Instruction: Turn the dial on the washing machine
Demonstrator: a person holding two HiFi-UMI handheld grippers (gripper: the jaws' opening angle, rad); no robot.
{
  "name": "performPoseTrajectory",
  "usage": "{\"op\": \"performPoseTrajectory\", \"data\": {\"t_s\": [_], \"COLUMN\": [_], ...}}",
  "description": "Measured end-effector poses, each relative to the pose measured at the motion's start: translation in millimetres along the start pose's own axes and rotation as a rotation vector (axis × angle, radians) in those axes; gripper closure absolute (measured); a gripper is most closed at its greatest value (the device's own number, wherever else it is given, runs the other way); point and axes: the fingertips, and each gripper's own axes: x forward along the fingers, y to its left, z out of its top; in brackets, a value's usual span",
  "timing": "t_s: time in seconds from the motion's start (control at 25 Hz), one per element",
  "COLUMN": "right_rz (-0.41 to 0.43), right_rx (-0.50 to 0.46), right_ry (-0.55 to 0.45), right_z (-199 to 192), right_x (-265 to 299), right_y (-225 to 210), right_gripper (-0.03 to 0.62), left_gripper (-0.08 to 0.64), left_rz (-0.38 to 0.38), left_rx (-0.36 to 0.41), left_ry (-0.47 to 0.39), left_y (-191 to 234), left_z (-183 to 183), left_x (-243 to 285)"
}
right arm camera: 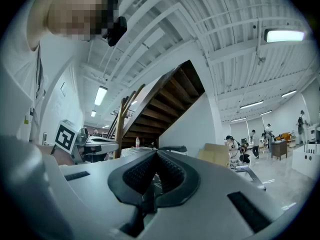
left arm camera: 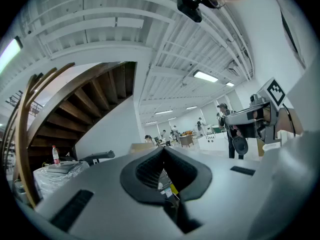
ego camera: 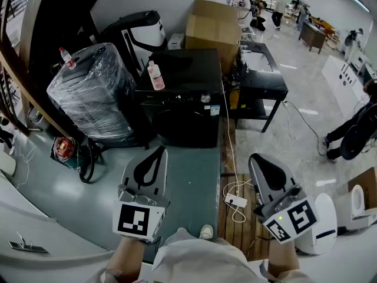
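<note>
Two sets of fingers are clenched empty: my left gripper [ego camera: 159, 151] and right gripper [ego camera: 254, 158]. The dial [ego camera: 205, 98] sits on the front of the washing machine [ego camera: 182, 119], at the floor's far edge, well apart from both.

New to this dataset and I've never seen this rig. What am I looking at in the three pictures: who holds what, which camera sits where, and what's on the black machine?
There is no robot here. A person carries a handheld two-jaw gripper in each hand. The head view looks down from a camera on the person's head. It shows the left gripper and the right gripper, each with a marker cube, pointing level toward a black washing machine. Its dial sits on the front panel, and neither gripper touches it. A pink bottle stands on the machine's top. The other two pictures come from cameras riding on each gripper, looking along its jaws. Both pairs of jaws are together with nothing between them, so nothing is held.
</note>
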Motion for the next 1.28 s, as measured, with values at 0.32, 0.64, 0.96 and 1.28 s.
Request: {"op": "performPoseTrajectory", "data": {"t_s": [0.32, 0.64, 0.96, 1.28], "right_rz": [-0.015, -0.092, -0.123, -0.112], "right_rx": [0.047, 0.044, 0.067, 0.047], "right_ry": [-0.023, -0.043, -0.038, 0.009], "right_z": [2.9, 0.9, -8.6, -32.0], "right_x": [-5.8, -10.5, 16.3, 71.2], "right_y": [1.4, -11.3, -29.7, -36.4], "right_gripper": [0.566, 0.563, 0.344, 0.344], "left_gripper": [0.540, 0.540, 0.540, 0.540], "left_rz": [0.000, -0.017, 0.007, 0.004], "left_rx": [0.079, 0.041, 0.073, 0.073], "left_ry": [0.016, 0.024, 0.044, 0.048], "left_y": [7.2, -2.8, 26.1, 60.1], "left_z": [-5.1, -2.8, -20.0, -41.9], "left_x": [-13.9, -10.1, 3.9, 34.6]}}
